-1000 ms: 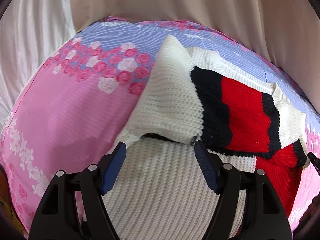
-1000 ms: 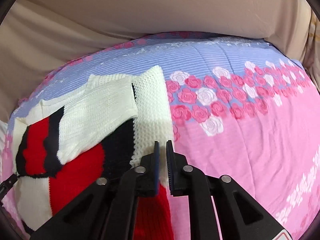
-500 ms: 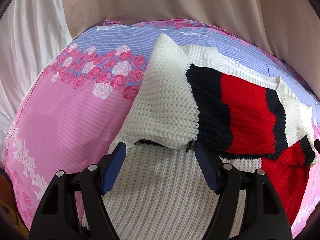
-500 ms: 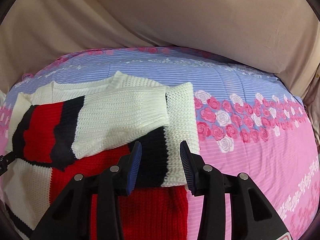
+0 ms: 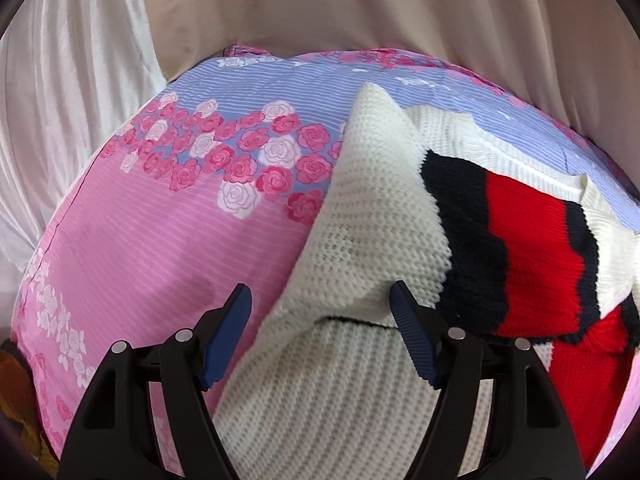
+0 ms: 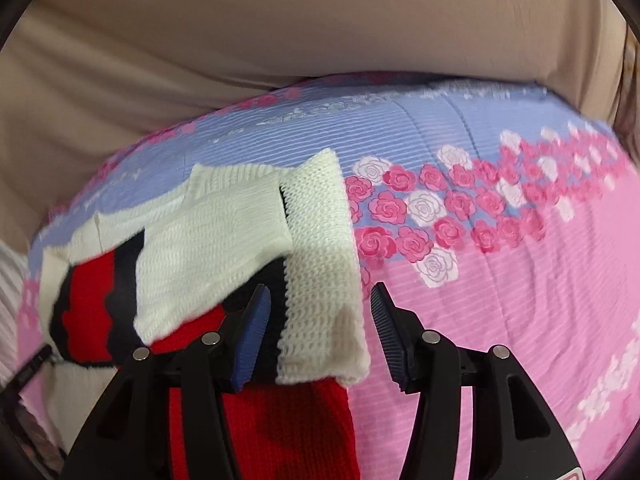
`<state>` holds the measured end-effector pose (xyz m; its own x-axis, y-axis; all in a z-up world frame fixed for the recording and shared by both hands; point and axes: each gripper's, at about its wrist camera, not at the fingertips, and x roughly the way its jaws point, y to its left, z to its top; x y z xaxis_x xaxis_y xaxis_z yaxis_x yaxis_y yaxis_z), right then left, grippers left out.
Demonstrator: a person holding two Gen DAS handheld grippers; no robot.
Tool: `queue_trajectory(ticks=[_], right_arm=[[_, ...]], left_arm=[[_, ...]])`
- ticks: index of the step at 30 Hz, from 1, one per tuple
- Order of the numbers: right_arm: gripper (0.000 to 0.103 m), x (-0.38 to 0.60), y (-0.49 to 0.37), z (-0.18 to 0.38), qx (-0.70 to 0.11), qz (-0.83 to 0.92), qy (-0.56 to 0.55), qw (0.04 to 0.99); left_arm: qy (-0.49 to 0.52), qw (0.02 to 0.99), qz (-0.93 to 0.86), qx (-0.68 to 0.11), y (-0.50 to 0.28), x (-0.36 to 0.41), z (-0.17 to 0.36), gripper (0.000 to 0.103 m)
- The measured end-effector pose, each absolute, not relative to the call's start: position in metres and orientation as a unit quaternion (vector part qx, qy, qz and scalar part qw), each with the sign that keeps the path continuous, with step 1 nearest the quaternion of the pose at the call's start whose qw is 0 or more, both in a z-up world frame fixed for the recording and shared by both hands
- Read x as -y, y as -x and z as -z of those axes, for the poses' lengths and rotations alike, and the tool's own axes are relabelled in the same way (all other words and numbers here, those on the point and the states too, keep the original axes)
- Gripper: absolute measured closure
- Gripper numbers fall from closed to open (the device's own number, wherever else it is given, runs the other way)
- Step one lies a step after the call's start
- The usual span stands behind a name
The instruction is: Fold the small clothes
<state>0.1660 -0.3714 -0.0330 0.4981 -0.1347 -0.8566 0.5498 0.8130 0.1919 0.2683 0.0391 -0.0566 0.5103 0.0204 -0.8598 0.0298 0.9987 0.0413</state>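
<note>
A small knit sweater (image 5: 360, 240), cream with red and black bands, lies on the bed with both sleeves folded across its body. My left gripper (image 5: 320, 320) is open and empty, its jaws astride the folded cream sleeve near the sweater's left edge. In the right wrist view the sweater (image 6: 208, 248) lies to the left and centre. My right gripper (image 6: 318, 328) is open and empty, its jaws either side of the folded cream sleeve cuff (image 6: 320, 280) at the sweater's right edge.
The bed is covered by a pink and lilac quilt with roses (image 5: 160, 248), also shown in the right wrist view (image 6: 500, 300). A beige curtain (image 6: 320, 40) hangs behind the bed. White drapery (image 5: 60, 100) hangs at the far left.
My right gripper was shut a second ago and has opened wide, leaving the cream sleeve lying on the sweater. My left gripper stayed open and shifted slightly left over the sweater.
</note>
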Motion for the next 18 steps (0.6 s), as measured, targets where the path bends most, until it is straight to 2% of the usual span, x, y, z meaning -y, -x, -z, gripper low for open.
queue_trajectory(ticks=[8,9,10,11,18], right_arm=[[0.044,0.365,-0.227,0.07,-0.48,0.156,-0.265,0.821],[0.052,0.361,-0.231,0.07,-0.474,0.157,-0.261,0.826],[0.071,0.359,-0.233,0.068,-0.47,0.148,-0.262,0.83],[0.097,0.358,-0.233,0.066,-0.464,0.131,-0.281,0.83],[0.098,0.366,-0.162,0.01,-0.379,0.187,-0.276,0.863]], left_arm=[[-0.04,0.869,-0.004,-0.494,-0.276,-0.038,0.063,0.03],[-0.041,0.869,-0.004,-0.493,-0.276,-0.038,0.063,0.03],[-0.043,0.869,-0.003,-0.493,-0.276,-0.038,0.063,0.03],[-0.042,0.869,-0.001,-0.493,-0.276,-0.038,0.061,0.03],[-0.031,0.87,0.012,-0.491,-0.27,-0.049,0.053,0.03]])
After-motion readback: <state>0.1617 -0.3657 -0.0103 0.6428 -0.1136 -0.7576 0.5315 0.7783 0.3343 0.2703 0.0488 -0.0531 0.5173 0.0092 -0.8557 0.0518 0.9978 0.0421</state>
